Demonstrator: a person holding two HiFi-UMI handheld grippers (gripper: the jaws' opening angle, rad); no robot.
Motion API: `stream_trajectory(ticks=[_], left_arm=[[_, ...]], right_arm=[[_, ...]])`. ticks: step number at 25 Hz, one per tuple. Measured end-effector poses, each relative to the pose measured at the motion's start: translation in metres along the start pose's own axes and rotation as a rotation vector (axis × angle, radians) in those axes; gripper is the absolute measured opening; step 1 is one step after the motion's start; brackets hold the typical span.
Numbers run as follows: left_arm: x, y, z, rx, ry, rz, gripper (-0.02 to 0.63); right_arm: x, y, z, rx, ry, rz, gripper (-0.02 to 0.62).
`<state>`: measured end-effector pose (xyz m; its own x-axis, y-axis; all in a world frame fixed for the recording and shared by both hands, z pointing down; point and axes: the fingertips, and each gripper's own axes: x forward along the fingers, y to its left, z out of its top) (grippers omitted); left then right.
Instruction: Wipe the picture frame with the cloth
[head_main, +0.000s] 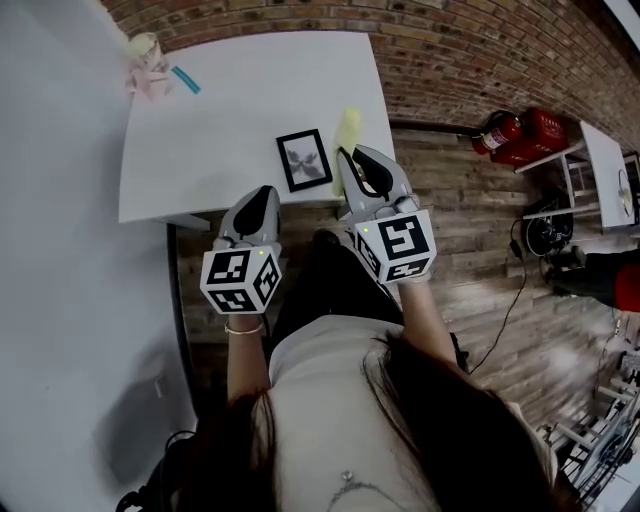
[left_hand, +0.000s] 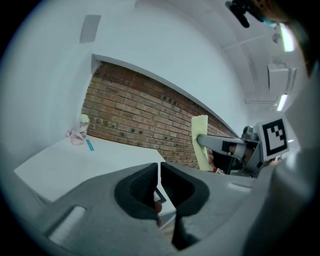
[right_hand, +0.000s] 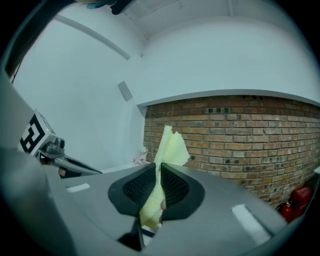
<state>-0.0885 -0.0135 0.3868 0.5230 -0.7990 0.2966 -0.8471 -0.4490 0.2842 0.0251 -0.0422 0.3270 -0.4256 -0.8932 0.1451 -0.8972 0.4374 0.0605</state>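
A small black picture frame (head_main: 303, 160) lies flat near the front edge of the white table (head_main: 220, 130). My right gripper (head_main: 350, 158) is just right of it, shut on a pale yellow cloth (head_main: 348, 128) that sticks up past the fingertips. In the right gripper view the cloth (right_hand: 170, 147) is pinched between the pads of that gripper (right_hand: 160, 167). My left gripper (head_main: 259, 200) hovers at the table's front edge, short of the frame. Its jaws (left_hand: 159, 167) stand a narrow slit apart with nothing between them. A corner of the frame (left_hand: 158, 196) shows beyond the slit.
A pink object with a small cup (head_main: 148, 68) and a blue strip (head_main: 185, 80) sit at the table's far left corner. A brick wall (head_main: 470, 50) runs behind the table, and red fire extinguishers (head_main: 520, 135) lie on the wooden floor at the right.
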Motion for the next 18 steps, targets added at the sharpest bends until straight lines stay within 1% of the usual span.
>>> stream_trajectory(ticks=[5,10,16,18], left_arm=[[0.016,0.014,-0.016,-0.033,0.045,0.016,0.031],[0.036,0.029,-0.035,-0.066,0.122,0.036,0.054],[0.062,0.039,-0.048,-0.097,0.191,0.071,0.054],[0.07,0.042,-0.054,-0.112,0.216,0.077,0.063]], right_arm=[[0.02,-0.003,-0.013,0.001,0.033,0.033,0.035],[0.043,-0.008,-0.02,0.004,0.058,0.065,0.035],[0.071,-0.023,-0.028,-0.007,0.091,0.112,0.035],[0.08,-0.027,-0.032,-0.008,0.105,0.128,0.035]])
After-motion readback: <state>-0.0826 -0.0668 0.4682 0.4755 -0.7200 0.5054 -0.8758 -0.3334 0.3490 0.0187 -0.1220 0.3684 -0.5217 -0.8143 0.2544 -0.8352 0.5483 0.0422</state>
